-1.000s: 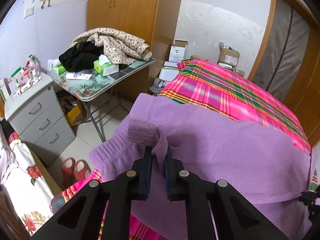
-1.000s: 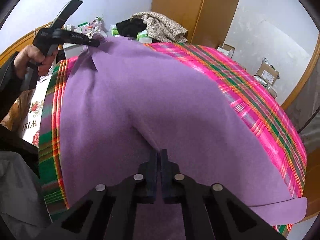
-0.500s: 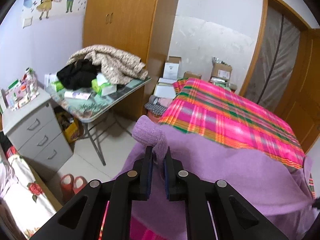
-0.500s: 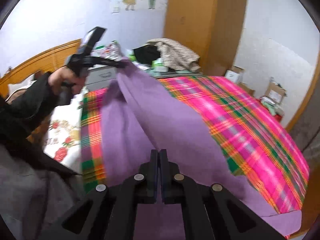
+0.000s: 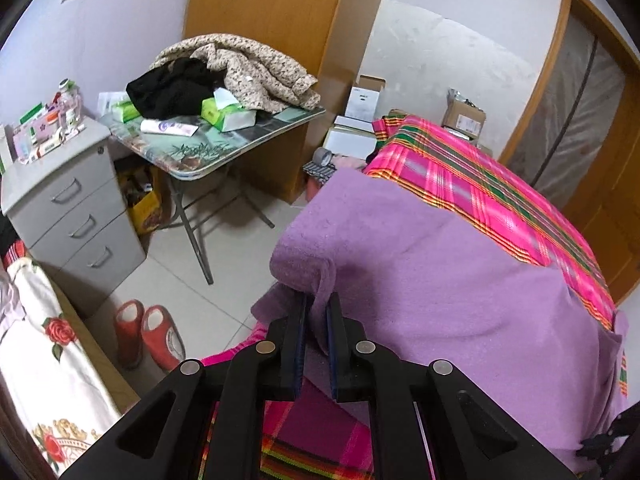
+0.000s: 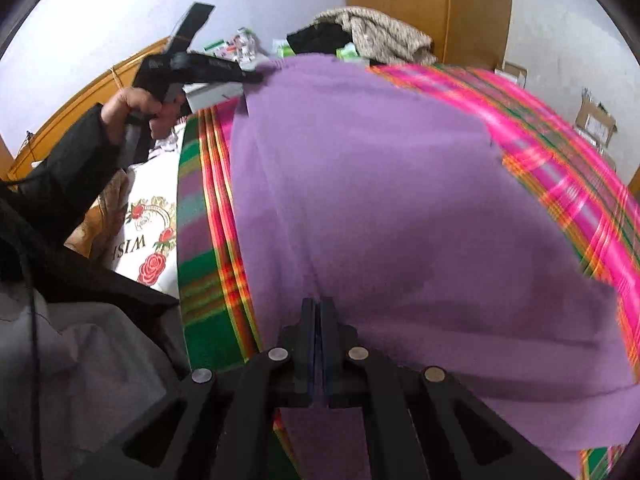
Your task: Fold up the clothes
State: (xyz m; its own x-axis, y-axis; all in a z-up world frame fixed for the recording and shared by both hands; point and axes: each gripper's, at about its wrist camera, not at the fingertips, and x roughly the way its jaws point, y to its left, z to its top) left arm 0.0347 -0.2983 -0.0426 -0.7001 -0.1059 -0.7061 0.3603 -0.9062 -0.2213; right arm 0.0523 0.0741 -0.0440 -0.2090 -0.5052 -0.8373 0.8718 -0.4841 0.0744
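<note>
While both grippers pinch its near edge, the purple cloth [image 6: 400, 208] lies draped over the plaid bed cover [image 6: 208, 240]. The left gripper [image 5: 316, 316] clamps a bunched corner; the right gripper [image 6: 319, 320] looks shut on the cloth, though blur hides the pinch. A fold seems underway; next, carry both corners evenly toward the far edge.

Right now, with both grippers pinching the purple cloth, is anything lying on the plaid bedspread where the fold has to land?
Nothing visible does. The left gripper and right gripper are each shut on the purple cloth, and the plaid bedspread beyond it shows bare. The part under the cloth is hidden.
</note>
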